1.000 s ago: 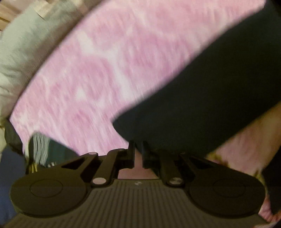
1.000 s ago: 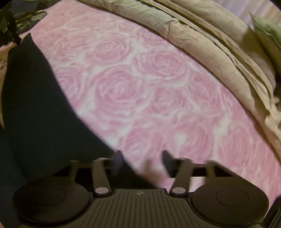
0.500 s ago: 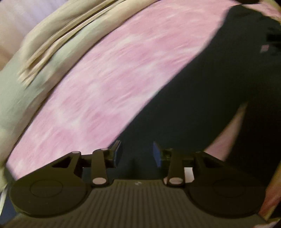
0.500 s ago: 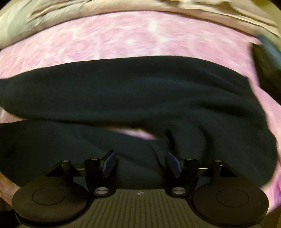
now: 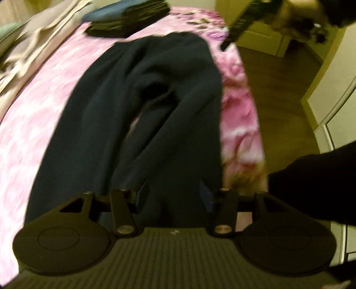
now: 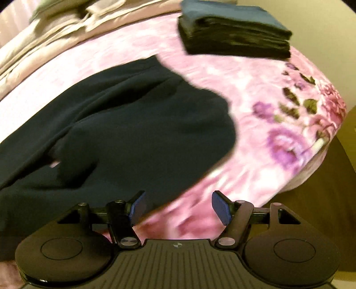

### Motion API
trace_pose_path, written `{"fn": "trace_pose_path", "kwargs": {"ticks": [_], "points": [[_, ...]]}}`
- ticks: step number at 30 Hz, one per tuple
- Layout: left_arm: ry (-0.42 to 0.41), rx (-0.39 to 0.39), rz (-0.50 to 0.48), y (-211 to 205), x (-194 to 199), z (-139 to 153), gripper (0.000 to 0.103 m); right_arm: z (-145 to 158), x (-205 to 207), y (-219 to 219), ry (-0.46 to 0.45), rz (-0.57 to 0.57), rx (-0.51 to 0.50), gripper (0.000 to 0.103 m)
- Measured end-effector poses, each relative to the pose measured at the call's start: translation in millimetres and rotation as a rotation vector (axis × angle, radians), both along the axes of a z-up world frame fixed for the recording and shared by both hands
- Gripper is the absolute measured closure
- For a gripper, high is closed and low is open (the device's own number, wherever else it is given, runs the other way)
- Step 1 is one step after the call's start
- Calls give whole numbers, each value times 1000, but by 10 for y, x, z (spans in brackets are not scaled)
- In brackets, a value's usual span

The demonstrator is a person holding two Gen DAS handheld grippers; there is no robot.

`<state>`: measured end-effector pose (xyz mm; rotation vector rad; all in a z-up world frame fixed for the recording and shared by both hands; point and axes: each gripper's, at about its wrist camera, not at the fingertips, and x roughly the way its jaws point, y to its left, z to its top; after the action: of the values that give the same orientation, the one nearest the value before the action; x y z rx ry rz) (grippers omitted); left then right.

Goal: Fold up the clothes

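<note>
A dark navy garment (image 5: 138,106) lies stretched along the pink floral bedspread (image 5: 40,124), loosely folded lengthwise with a crease down its middle. My left gripper (image 5: 172,195) hovers over the garment's near end. Its jaws are opening, and the cloth lies beneath them without being pinched. In the right wrist view the same garment (image 6: 124,133) fills the left half. My right gripper (image 6: 179,207) stands open just past the garment's rounded end, over bare bedspread (image 6: 255,155), with nothing between its blue pads (image 6: 220,209).
A stack of folded dark clothes (image 6: 233,37) sits at the far end of the bed, also seen in the left wrist view (image 5: 124,20). A beige duvet (image 6: 66,33) is bunched along the far side. Wooden floor (image 5: 278,89), white cabinets (image 5: 333,100) and a black sleeve (image 5: 311,182) lie off the bed's edge.
The left gripper, shut at the garment's edge a second ago, has opened and let go. Both grippers have swung across the bed and rolled. The garment now lies flat lengthwise.
</note>
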<state>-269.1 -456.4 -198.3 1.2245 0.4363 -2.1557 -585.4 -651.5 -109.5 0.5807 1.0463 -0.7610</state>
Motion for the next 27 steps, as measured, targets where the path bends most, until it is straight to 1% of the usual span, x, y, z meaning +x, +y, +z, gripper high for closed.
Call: {"fn": "trace_pose_path", "kwargs": {"ticks": [3, 6, 8, 10, 12, 14, 15, 16, 17, 18, 19, 20, 22, 23, 24, 25, 27], "points": [[1, -6, 19, -218, -422, -31, 56, -182, -214, -460, -79, 11, 35, 35], [-9, 8, 85, -485, -815, -91, 55, -409, -273, -956, -165, 39, 92, 35], [-10, -1, 132, -674, -1013, -111, 55, -586, -262, -1288, -224, 66, 141, 35], [-12, -8, 178, -885, -1146, -98, 55, -751, -236, -1538, -261, 89, 180, 35], [-5, -21, 220, -1173, -1174, -39, 55, -871, -213, -1693, -301, 106, 210, 35], [-2, -37, 257, -1504, -1166, 15, 54, -864, -223, -1718, -334, 126, 224, 35], [-3, -46, 272, -1698, -1142, 33, 54, -856, -266, -1720, -349, 129, 239, 54], [-5, -51, 279, -1885, -1116, 42, 53, -858, -319, -1723, -355, 124, 254, 63], [-15, -54, 279, -2104, -1098, 39, 53, -848, -377, -1708, -360, 110, 264, 70], [-25, -58, 279, -2330, -1086, 27, 51, -815, -455, -1681, -374, 93, 265, 79], [-24, -52, 281, -2571, -1079, -1, 46, -782, -533, -1654, -388, 77, 267, 83], [-21, -43, 285, -2817, -1074, -33, 45, -749, -607, -1621, -399, 60, 265, 89], [-7, -33, 284, -3263, -1115, -141, 42, -683, -732, -1532, -410, 26, 242, 93], [0, -28, 284, -3483, -1138, -198, 42, -669, -787, -1493, -417, 5, 238, 94], [-5, -22, 270, -3663, -1186, -271, 42, -698, -824, -1468, -426, -21, 249, 95], [-12, 2, 255, -3841, -1238, -365, 41, -727, -861, -1444, -436, -48, 259, 95], [-13, 94, 229, -4132, -1310, -549, 41, -796, -890, -1422, -450, -86, 279, 95]]}}
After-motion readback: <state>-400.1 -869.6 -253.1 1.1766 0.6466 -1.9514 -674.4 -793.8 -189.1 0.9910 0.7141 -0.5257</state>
